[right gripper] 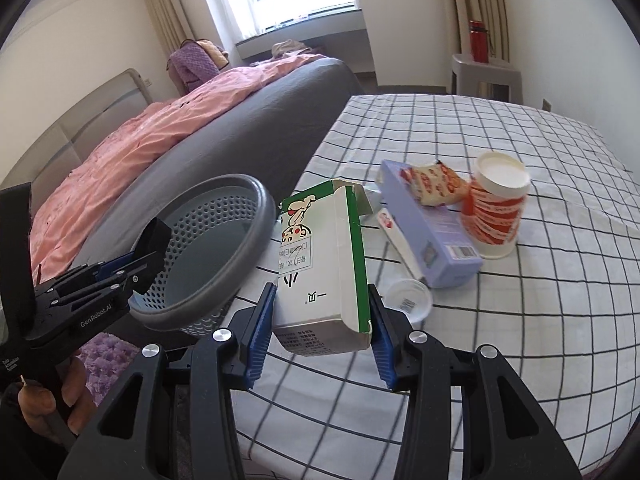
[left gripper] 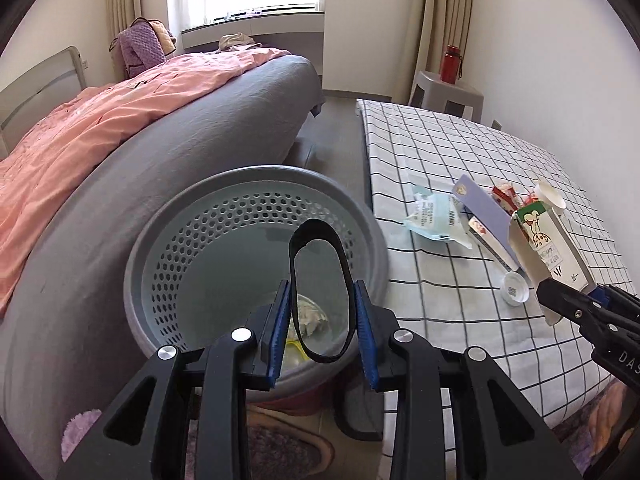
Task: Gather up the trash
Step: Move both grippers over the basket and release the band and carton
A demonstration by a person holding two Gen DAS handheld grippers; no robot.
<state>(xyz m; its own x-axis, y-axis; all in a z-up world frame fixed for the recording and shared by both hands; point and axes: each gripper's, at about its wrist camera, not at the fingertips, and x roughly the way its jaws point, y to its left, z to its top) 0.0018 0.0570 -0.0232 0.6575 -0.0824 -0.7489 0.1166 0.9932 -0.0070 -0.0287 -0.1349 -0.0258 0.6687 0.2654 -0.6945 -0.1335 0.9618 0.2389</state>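
Note:
My left gripper (left gripper: 322, 312) is shut on a black band loop (left gripper: 320, 276) and holds it over the grey perforated bin (left gripper: 224, 216), which holds some crumpled trash. My right gripper (right gripper: 322, 312) is shut on a white and green carton (right gripper: 324, 264) with its top flap open, held above the checked cloth beside the bin (right gripper: 224, 248). The carton also shows in the left wrist view (left gripper: 548, 248). On the cloth lie a purple box (right gripper: 428, 220), a red and white paper cup (right gripper: 496, 208), a snack wrapper (right gripper: 436, 184), a clear lid (right gripper: 408, 300) and a pale blue packet (left gripper: 432, 216).
The checked cloth (right gripper: 520, 340) covers a low surface on the right. A bed with grey sheet (left gripper: 180, 152) and pink quilt (left gripper: 100, 120) lies left of the bin. A red bottle (left gripper: 450, 64) stands on a grey stool at the far wall.

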